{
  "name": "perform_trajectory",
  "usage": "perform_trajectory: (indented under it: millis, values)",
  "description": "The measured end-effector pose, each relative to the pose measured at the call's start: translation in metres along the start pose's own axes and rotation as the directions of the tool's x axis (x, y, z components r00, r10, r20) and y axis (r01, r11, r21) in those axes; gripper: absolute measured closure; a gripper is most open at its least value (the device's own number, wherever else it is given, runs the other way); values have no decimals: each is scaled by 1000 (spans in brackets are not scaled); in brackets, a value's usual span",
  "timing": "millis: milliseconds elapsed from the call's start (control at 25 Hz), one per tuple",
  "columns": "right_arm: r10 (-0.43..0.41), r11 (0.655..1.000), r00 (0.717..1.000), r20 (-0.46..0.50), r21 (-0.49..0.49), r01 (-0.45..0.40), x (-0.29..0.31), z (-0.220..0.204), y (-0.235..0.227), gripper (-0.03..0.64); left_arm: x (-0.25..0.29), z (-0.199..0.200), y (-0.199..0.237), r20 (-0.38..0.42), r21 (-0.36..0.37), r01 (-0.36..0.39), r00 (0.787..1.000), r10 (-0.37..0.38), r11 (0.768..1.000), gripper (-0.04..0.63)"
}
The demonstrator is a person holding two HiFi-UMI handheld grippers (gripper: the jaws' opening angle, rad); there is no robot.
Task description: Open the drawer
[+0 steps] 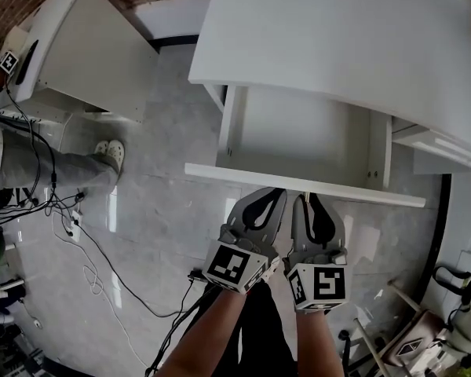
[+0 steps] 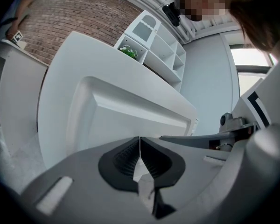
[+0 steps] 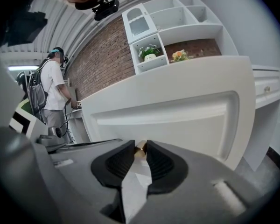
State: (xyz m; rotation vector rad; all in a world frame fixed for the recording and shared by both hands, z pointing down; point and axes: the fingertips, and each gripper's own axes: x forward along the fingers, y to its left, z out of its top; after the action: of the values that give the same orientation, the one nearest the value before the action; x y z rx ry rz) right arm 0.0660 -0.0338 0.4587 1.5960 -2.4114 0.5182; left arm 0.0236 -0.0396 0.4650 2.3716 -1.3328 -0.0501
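The white drawer [image 1: 298, 136] stands pulled out from under the white desk [image 1: 337, 38], and its inside looks bare. Its front panel [image 1: 298, 184] faces me and fills both gripper views [image 2: 126, 120] [image 3: 177, 120]. My right gripper [image 1: 308, 199] [image 3: 141, 146] is shut on the small brass knob [image 3: 140, 148] at the panel's middle. My left gripper [image 1: 276, 195] [image 2: 140, 140] sits right beside it at the panel, jaws shut together with nothing between them. In the head view both sets of fingertips hide the knob.
A second white table [image 1: 86, 45] stands at the back left, with a person's shoes [image 1: 110, 154] beside it. Black cables [image 1: 102, 265] trail over the grey floor at left. A person [image 3: 53, 90] stands by a brick wall; a shelf unit [image 3: 172, 27] rises behind the desk.
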Motion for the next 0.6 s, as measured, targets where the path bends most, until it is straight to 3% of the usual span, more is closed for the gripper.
perform_trajectory:
  millis: [600]
  values:
    - [37,999,999,-13,-5,-37,-32,-17,15,537,-32,-11,-17,2,-12,-24,1000,24,1000,577]
